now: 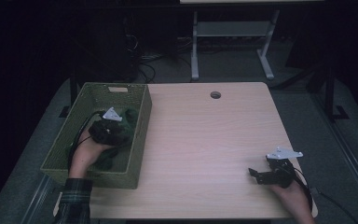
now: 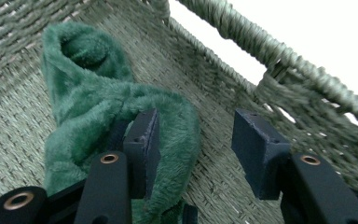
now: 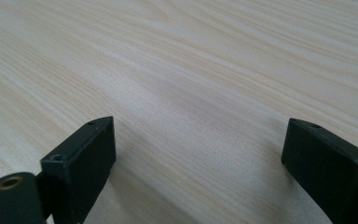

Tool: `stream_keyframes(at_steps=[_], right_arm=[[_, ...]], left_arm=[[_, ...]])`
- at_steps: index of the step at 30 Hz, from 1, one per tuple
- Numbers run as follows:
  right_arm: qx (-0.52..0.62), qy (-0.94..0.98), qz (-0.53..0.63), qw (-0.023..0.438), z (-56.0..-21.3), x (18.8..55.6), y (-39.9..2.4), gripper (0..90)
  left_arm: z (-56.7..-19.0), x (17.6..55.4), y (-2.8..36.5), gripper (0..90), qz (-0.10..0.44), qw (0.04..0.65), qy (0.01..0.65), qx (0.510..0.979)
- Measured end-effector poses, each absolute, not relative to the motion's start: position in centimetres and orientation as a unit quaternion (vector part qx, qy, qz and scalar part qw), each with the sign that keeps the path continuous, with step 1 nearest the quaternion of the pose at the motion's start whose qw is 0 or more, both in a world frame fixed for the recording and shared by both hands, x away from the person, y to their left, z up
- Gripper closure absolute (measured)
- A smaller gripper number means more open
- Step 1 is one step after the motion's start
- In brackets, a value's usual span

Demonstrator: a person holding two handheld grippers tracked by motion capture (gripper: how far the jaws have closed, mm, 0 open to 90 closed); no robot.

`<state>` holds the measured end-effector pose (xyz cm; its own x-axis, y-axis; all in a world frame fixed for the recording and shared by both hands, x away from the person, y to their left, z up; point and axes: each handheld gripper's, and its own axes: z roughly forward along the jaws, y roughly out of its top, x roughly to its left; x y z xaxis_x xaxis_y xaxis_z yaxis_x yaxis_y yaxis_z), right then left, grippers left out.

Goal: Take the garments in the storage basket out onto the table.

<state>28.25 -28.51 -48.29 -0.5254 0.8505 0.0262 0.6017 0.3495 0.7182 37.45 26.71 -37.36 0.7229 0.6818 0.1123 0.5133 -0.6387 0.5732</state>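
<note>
A fluffy dark green cloth [image 2: 88, 93] lies crumpled inside a woven green basket [image 1: 93, 179]. In the high view the cloth [image 1: 128, 122] sits against the basket's right wall. My left gripper [image 1: 113, 127] reaches down into the basket, right at the cloth. In the left gripper view its jaws [image 2: 196, 123] stand partly apart. A fold of cloth wraps around the left jaw, and the right jaw is clear of it. My right gripper [image 1: 255, 176] rests low over the table near the front right, and in the right gripper view it [image 3: 200, 140] is wide open over bare wood.
The basket stands on the left side of the pale wooden table [image 1: 205, 140]. A round cable hole [image 1: 215, 94] is near the table's far edge. The basket's wall has a handle slot [image 2: 307, 112] just beyond my left jaws. A metal frame [image 1: 233, 42] stands on the dark floor behind.
</note>
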Motion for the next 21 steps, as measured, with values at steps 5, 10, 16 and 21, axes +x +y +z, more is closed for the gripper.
stream_keyframes(at_steps=[5, 10, 16, 21], right_arm=[[0.453, 0.802, 0.347, 0.179, -48.3, 28.3, -28.5, 9.5], [0.453, 0.802, 0.347, 0.180, -48.3, 28.3, -28.5, 9.5], [0.453, 0.802, 0.347, 0.180, -48.3, 28.2, -28.5, 9.5], [0.453, 0.802, 0.347, 0.180, -48.3, 28.2, -28.5, 9.5]], left_arm=[[-38.3, 37.9, 26.4, 51.8, 0.152, 0.246, 0.337, 0.896], [-38.9, 38.3, 26.2, 51.8, 0.146, 0.235, 0.336, 0.900], [-39.9, 38.8, 26.1, 52.6, 0.138, 0.217, 0.341, 0.904], [-40.9, 39.3, 26.1, 52.6, 0.132, 0.200, 0.349, 0.906]])
